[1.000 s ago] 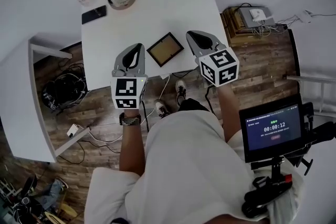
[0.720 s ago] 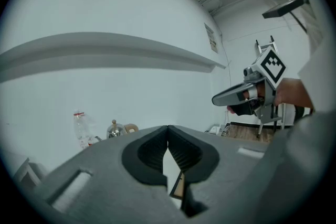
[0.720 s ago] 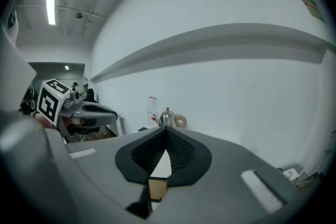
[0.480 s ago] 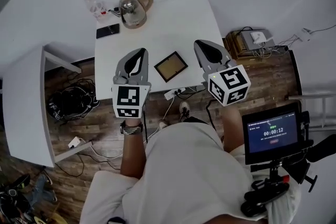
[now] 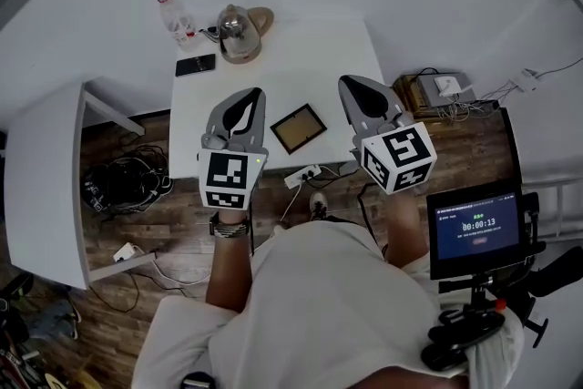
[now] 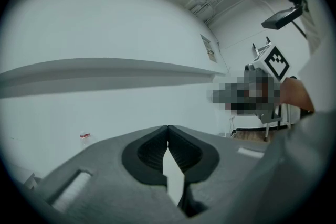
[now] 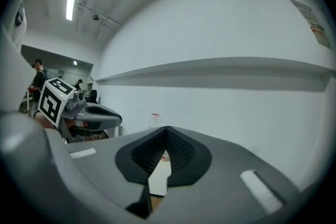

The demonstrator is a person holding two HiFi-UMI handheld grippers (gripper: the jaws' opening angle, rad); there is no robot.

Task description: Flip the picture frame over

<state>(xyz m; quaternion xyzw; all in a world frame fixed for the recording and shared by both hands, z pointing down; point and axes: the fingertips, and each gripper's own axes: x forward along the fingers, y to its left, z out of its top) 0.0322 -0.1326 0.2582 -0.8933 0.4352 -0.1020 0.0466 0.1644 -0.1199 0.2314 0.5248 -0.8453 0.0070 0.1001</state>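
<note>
The picture frame (image 5: 297,128), dark-rimmed with a tan panel facing up, lies flat near the front edge of the white table (image 5: 282,59) in the head view. My left gripper (image 5: 249,96) hovers to its left and my right gripper (image 5: 352,85) to its right, both raised above the table and apart from the frame. Both are shut with nothing between their tips. In the left gripper view the left gripper (image 6: 168,127) faces the white wall. The right gripper (image 7: 167,128) does too in its own view. The frame is hidden in both gripper views.
A kettle (image 5: 239,33), a plastic bottle (image 5: 174,15) and a black phone (image 5: 196,65) sit at the table's far left. A second white table (image 5: 41,182) stands left. A screen on a stand (image 5: 476,226) is at the right. Cables and a power strip (image 5: 303,175) lie on the wooden floor.
Both grippers have risen and now hover higher beside the frame. The head camera has shifted, so the table sits lower in view. The frame has not moved on the table.
</note>
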